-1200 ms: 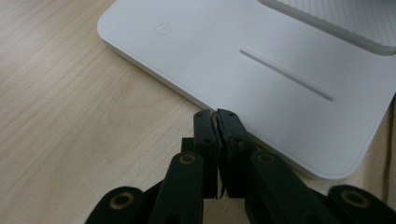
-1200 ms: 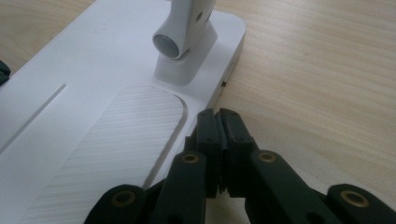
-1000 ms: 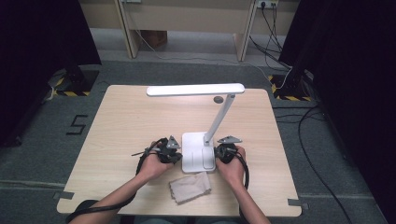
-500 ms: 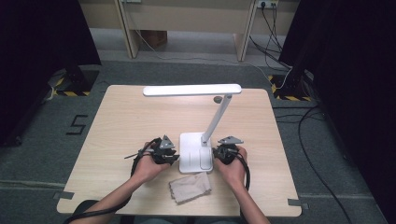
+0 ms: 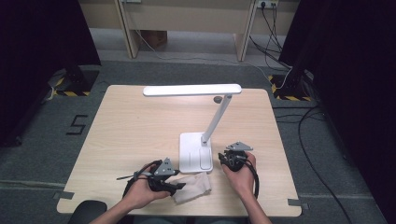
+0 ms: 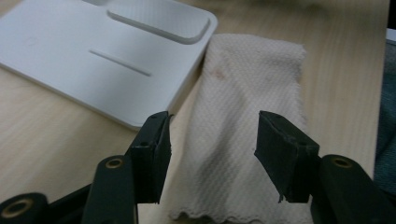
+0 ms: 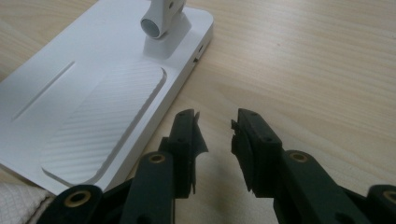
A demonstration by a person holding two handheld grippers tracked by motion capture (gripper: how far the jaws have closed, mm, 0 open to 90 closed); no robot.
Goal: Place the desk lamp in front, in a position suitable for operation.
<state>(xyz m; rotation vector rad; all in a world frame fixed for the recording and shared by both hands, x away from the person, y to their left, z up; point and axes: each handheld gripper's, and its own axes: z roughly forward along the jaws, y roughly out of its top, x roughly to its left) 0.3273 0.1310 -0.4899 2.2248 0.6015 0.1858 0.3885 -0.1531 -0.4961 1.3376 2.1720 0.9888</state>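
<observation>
Left gripper [image 5: 180, 186]: jaws just opened, now spread wide over the folded cloth [image 6: 243, 126]; nothing pinched, pads clear of the fabric on both sides in the left gripper view.
Left gripper, change: moved away from the left edge of the lamp base [image 5: 196, 151] toward the table's near edge, now at the cloth.
Right gripper [image 7: 215, 126]: jaws just parted, now partly open over bare wood; nothing between them, empty.
Right gripper, place: just right of the lamp base [image 7: 93, 93], held in the person's right hand [image 5: 240, 175].
Cloth, place: flat on the table [image 5: 130, 130] near its front edge, just below the lamp base's front corner, touching or almost touching it; faint reddish spot near the far end in the left gripper view.
Lamp: white desk lamp upright at mid-table, head [image 5: 191, 90] level and pointing left, stem leaning up from the base's back right corner.
Meaning for the work: both grips on the lamp base let go, lamp looks set in place; next step likely a pick-up of the cloth with the left gripper, perhaps for wiping.
Caution: cloth thin and limp, low pinch needed to catch it.
Writing: a "5" marked on the floor [image 5: 77, 125] left of the table; no brand or label readable on lamp or cloth.
</observation>
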